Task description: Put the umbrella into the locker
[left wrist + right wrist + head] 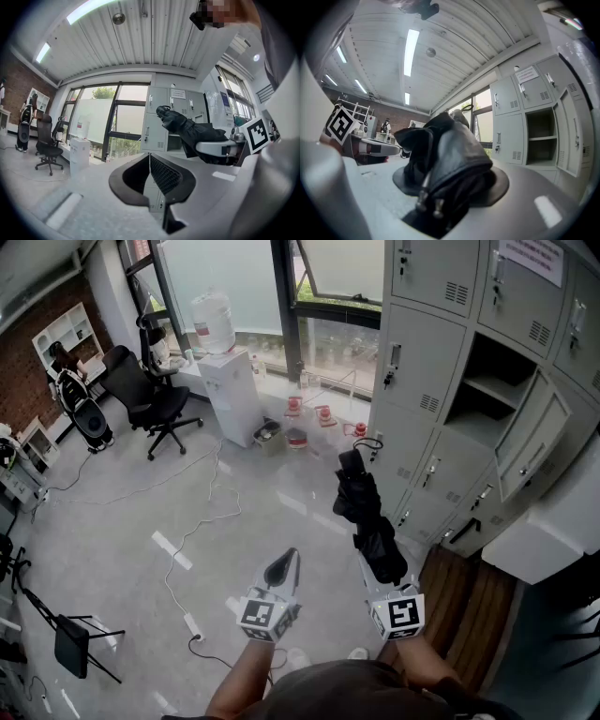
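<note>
Hidden: I can't see the umbrella's [368,517] lower end, as the jaws of the right gripper [386,570] cover it.
Cut off: the locker bank [441,296] runs past the head view's top and right edges.
Look: black, folded, with loosely creased fabric.
Place: held in the air, well short of the open locker compartment [487,390].
Right side: jaws clamped on the umbrella.
Left side: the left gripper [281,570] has its jaws pressed together with nothing between them.

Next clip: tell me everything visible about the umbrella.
The umbrella is black and folded, its fabric loosely bunched. The right gripper clamps its lower end, where metal rib tips show. The rest sticks up and forward in the air, apart from the open locker. A thin loop sits at its far end. Nothing else touches it.
</note>
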